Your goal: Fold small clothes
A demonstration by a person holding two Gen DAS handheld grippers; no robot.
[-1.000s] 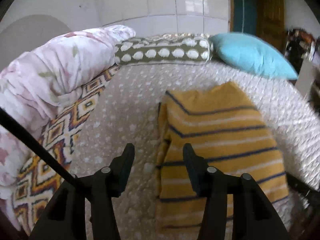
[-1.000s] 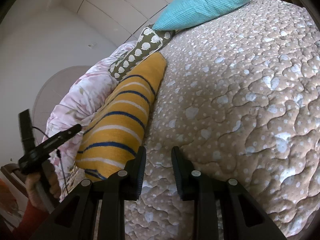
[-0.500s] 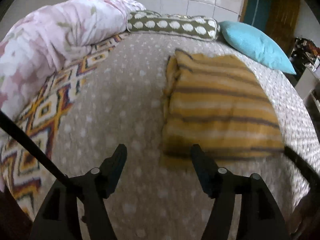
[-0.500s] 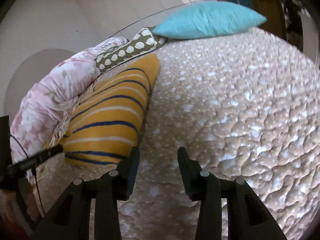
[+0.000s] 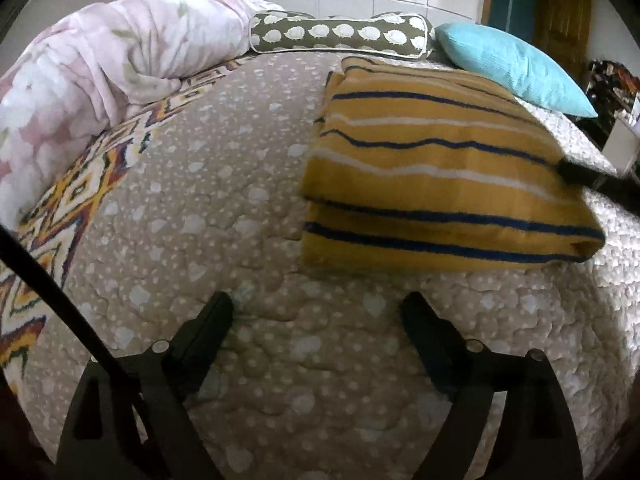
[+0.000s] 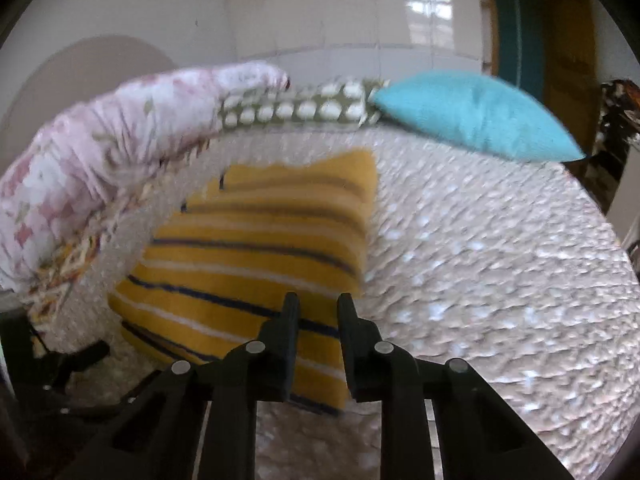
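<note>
Your left gripper (image 5: 318, 314) has just been spreading its jaws and now stands wide with nothing between them, hovering over bare quilt (image 5: 208, 184) just short of the near edge of the folded yellow striped garment (image 5: 436, 176), which lies ahead and a little to its right with its stripes running crosswise. Your right gripper (image 6: 318, 306) has just been narrowing to a slim gap, empty too as far as the blur lets you tell, at the garment's near right corner. Both sit close to that near edge, so judge the next fold from there.
</note>
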